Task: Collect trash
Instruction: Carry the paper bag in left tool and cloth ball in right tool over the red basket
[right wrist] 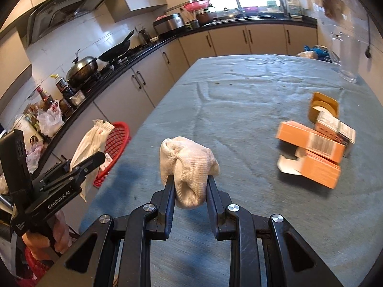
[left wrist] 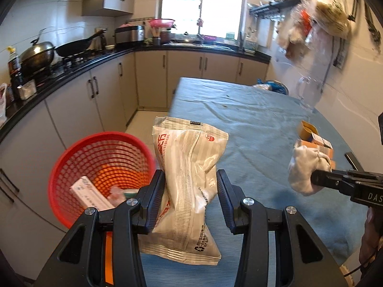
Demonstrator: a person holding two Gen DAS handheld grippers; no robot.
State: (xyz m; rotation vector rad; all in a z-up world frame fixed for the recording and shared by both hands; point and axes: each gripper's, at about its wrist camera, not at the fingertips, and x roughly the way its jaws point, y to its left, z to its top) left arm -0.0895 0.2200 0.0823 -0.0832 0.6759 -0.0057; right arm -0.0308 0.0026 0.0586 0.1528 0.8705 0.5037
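My left gripper [left wrist: 190, 179] is shut on a crumpled white snack bag [left wrist: 189, 167] with red print, held above the table's left edge. Just left of it stands a red mesh basket [left wrist: 79, 157] holding a white box [left wrist: 91, 195] and other scraps. My right gripper [right wrist: 190, 179] is shut on a balled cream cloth wad [right wrist: 189, 160], lifted over the blue tablecloth [right wrist: 239, 95]. From the right wrist view, the left gripper [right wrist: 95, 160] with the snack bag [right wrist: 88, 141] is beside the basket [right wrist: 117, 138]. The right gripper [left wrist: 316, 179] and cloth wad [left wrist: 304, 167] show at the left view's right side.
Orange cartons [right wrist: 313, 153] and a yellow open box [right wrist: 322, 105] lie on the table's right part. A clear glass jug [right wrist: 347, 55] stands far right. A black counter [left wrist: 71, 64] with woks and cabinets runs along the left and back. Bags [left wrist: 311, 16] hang on the right wall.
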